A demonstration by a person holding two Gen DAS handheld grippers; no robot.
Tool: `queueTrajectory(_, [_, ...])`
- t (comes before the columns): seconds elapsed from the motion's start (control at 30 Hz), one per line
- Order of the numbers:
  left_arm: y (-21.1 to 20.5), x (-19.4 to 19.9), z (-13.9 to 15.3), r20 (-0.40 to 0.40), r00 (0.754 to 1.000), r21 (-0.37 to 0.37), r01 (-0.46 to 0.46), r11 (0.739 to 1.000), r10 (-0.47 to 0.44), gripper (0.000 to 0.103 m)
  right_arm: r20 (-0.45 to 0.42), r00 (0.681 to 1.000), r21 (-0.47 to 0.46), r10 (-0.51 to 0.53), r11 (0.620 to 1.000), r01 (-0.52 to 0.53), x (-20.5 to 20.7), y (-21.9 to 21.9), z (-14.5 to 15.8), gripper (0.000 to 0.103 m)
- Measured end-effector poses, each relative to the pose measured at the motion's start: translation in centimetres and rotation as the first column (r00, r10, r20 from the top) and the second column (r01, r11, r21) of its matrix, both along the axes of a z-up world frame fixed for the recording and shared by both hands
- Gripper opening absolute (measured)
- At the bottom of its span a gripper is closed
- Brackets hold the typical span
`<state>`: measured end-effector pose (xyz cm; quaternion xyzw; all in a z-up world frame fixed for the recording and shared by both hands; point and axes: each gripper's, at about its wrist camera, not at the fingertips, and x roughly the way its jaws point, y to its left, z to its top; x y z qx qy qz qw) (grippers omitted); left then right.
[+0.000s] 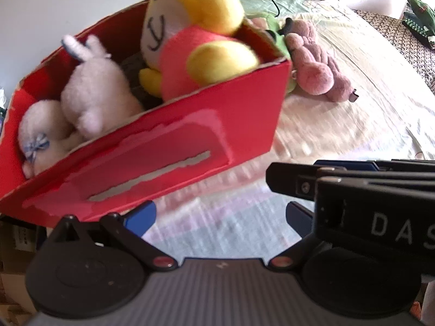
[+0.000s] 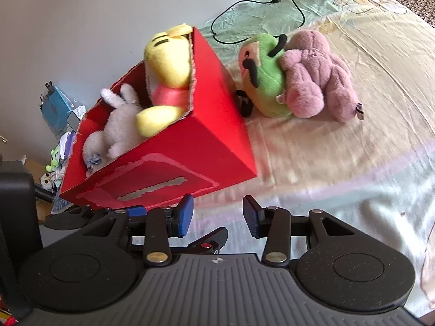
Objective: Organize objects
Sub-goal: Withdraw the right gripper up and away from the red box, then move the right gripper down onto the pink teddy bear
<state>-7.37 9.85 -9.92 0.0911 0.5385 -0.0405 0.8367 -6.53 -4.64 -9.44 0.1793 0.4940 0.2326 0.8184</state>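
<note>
Left wrist view, L to R: red box [image 1: 152, 135] was seen filling the left and centre, resting on the bed sheet [image 1: 339, 125], w/ two white plush toys [image 1: 92, 100] at its left end and a yellow plush in a red top [image 1: 190, 46] at its right end. Past the box's right corner, a pink plush [image 1: 315, 65] lay on the sheet, a green one mostly hidden behind the box. Left gripper [image 1: 220, 214] was held wide, nothing between its blue pads. Right gripper's body crossed in front at lower right.

Right wrist view, L to R: clutter by the wall, then the box, then green plush [image 2: 263, 78] touching the box's right side, w/ pink plush [image 2: 320, 81] pressed against it on the right. Right gripper [image 2: 217, 214] was held at a moderate opening, empty; its left pad sat just in front of the box's near wall.

Judged: two toys remained outside, so the job was partly done. Both lay ahead and to the right of either gripper, past the box's far right corner. Pink plush's long axis was judged to run roughly across the view, left-right. Right gripper was judged the nearer, w/ a clear path over open sheet, whereas the left would have had to reach round the box.
</note>
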Motion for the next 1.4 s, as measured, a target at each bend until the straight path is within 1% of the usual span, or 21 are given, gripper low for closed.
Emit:
queueTrajectory(0.27, [-4.5,0.5,-1.1,-0.02,0.998,0.017,0.061,0.998,-0.06,0.1,-0.043,0.999,-0.002,-0.017,1.0,0.017,2.1,-3.7,-1.1,0.045])
queueTrajectory(0.5, [-8.7,1.2,-1.8,-0.023,0.993,0.005,0.118,0.993,-0.117,0.1,-0.063,0.997,0.013,-0.043,0.999,0.044,4.0,-7.4,-1.8,0.045])
queueTrajectory(0.6, [-10.7,1.3,-1.9,-0.004,0.987,-0.002,0.158,0.987,-0.158,0.1,-0.067,0.997,0.015,-0.047,0.999,0.048,4.7,-8.9,-2.2,0.045])
queueTrajectory(0.73, [-13.2,1.3,-1.8,0.047,0.974,-0.007,0.223,0.975,-0.222,0.1,-0.062,0.996,0.023,-0.056,0.998,0.058,6.3,-11.2,-2.5,0.044])
queueTrajectory(0.8, [-14.0,1.4,-1.7,0.078,0.968,0.0,0.24,0.971,-0.24,0.1,-0.059,0.996,0.028,-0.066,0.997,0.068,7.3,-12.4,-2.6,0.044])
queueTrajectory(0.9, [-14.8,2.1,-1.7,0.119,0.964,0.005,0.239,0.971,-0.238,0.1,-0.059,0.995,0.042,-0.077,0.996,0.079,8.9,-14.0,-2.9,0.044])
queueTrajectory(0.97, [-15.1,3.1,-1.8,0.139,0.964,0.001,0.229,0.973,-0.227,0.1,-0.061,0.996,0.056,-0.066,0.996,0.069,10.1,-14.5,-3.2,0.044])
queueTrajectory(1.13, [-14.8,5.0,-2.1,0.175,0.965,-0.022,0.2,0.98,-0.193,0.099,-0.043,0.999,0.058,0.002,0.998,0.0,12.5,-13.9,-3.8,0.044])
queueTrajectory(1.17, [-14.9,5.4,-2.3,0.178,0.966,-0.027,0.197,0.98,-0.19,0.096,-0.043,0.999,0.064,0.019,0.998,-0.016,12.8,-13.8,-3.9,0.044])
queueTrajectory(1.2, [-14.8,5.5,-2.3,0.176,0.966,-0.031,0.196,0.98,-0.188,0.088,-0.043,0.999,0.066,0.033,0.997,-0.03,13.1,-13.5,-4.1,0.044])
queueTrajectory(1.23, [-14.8,5.6,-2.5,0.171,0.968,-0.036,0.195,0.98,-0.186,0.085,-0.045,0.998,0.062,0.044,0.997,-0.042,13.6,-13.2,-4.3,0.043])
queueTrajectory(1.27, [-14.8,5.7,-2.6,0.164,0.969,-0.04,0.192,0.98,-0.183,0.084,-0.049,0.997,0.058,0.055,0.997,-0.052,13.9,-12.9,-4.5,0.043])
queueTrajectory(1.4, [-14.6,5.9,-2.8,0.156,0.973,-0.039,0.176,0.984,-0.168,0.083,-0.06,0.994,0.067,0.096,0.994,-0.092,15.1,-12.0,-5.5,0.042])
